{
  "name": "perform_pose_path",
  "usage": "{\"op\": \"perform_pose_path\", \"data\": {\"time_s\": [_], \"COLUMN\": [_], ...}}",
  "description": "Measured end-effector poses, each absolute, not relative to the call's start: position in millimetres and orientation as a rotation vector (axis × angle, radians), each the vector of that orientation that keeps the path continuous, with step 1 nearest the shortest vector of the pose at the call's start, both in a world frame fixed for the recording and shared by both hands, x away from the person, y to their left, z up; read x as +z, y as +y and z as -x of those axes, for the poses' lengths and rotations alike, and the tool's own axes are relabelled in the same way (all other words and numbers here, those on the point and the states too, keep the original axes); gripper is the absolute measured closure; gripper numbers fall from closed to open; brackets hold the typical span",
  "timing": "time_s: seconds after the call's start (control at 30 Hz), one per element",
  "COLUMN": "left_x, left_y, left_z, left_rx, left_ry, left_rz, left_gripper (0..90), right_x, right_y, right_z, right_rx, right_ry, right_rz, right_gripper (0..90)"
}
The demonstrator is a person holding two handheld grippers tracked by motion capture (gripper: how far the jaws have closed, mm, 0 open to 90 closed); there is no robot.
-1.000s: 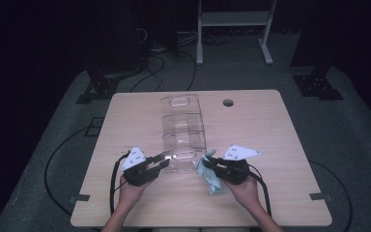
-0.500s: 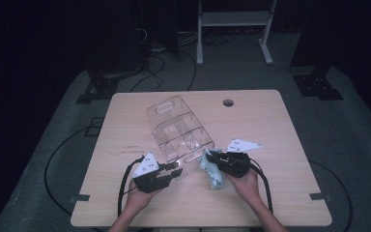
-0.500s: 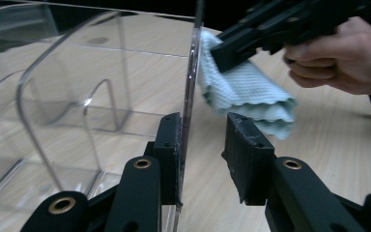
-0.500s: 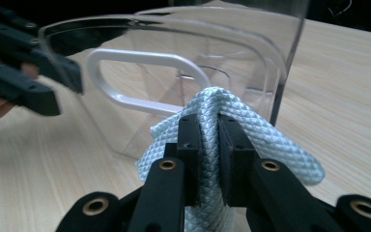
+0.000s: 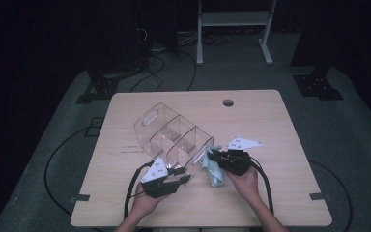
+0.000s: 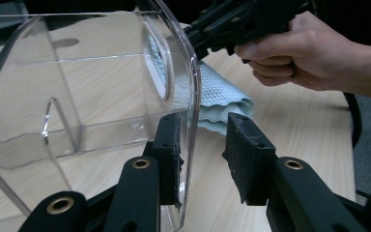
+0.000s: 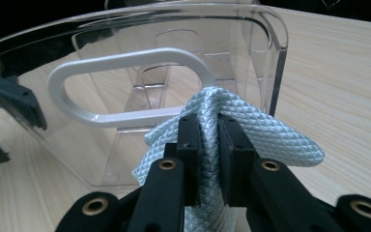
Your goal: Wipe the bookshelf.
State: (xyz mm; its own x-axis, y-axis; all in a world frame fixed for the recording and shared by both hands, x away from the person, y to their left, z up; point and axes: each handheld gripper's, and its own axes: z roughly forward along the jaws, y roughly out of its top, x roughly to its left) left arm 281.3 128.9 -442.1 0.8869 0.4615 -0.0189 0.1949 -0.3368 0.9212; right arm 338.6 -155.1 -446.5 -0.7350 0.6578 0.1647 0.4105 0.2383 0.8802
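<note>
Honestly, my left tongs point(image 6: 203, 159) pinch the clear plastic compartment organizer's point(image 5: 174, 137) end wall on the tabletop point(image 5: 280, 203); right tongs point(image 7: 208, 145) clamp the pale-blue quilted cloth point(image 7: 251, 133). Wiping hard could twist it loose (thin grip).

We count:
- bin point(image 5: 174, 137), clear plastic: one, centre of high view; three compartments inside as far as we can tell.
- cloth point(image 5: 214, 170), pale blue: one, right of centre.
- grippers: two, left gripper point(image 5: 182, 180) lower centre, right gripper point(image 5: 209, 155) right of centre.
- hands: two, at bottom edge.
- grey plates: two, one per gripper.
- table point(image 5: 280, 125): one, with one round hole point(image 5: 228, 102) near upper edge.
- cables trailing from grippers: two.
</note>
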Motion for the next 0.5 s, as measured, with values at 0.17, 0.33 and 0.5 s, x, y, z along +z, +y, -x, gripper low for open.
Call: {"op": "perform_pose_path", "data": {"time_s": [0.17,0.33,0.5], "left_x": [-440,-436,-429], "left_y": [133,144,156], "left_z": [-282,-282,-282], "left_rx": [0.291,0.293,0.308], "left_ry": [0.485,0.497,0.494], "left_rz": [-1.919,-1.903,-1.88], "left_gripper": [64.4,62.5,59.6], "right_x": [-448,-448,-449], "right_y": [-157,-160,-164], "right_z": [-338,-338,-338], "right_rx": [1.498,1.509,1.525], "right_ry": [2.262,2.254,2.247], "right_rz": [-1.005,-1.012,-1.028], "right_gripper": [80.2,80.2,80.2]}}
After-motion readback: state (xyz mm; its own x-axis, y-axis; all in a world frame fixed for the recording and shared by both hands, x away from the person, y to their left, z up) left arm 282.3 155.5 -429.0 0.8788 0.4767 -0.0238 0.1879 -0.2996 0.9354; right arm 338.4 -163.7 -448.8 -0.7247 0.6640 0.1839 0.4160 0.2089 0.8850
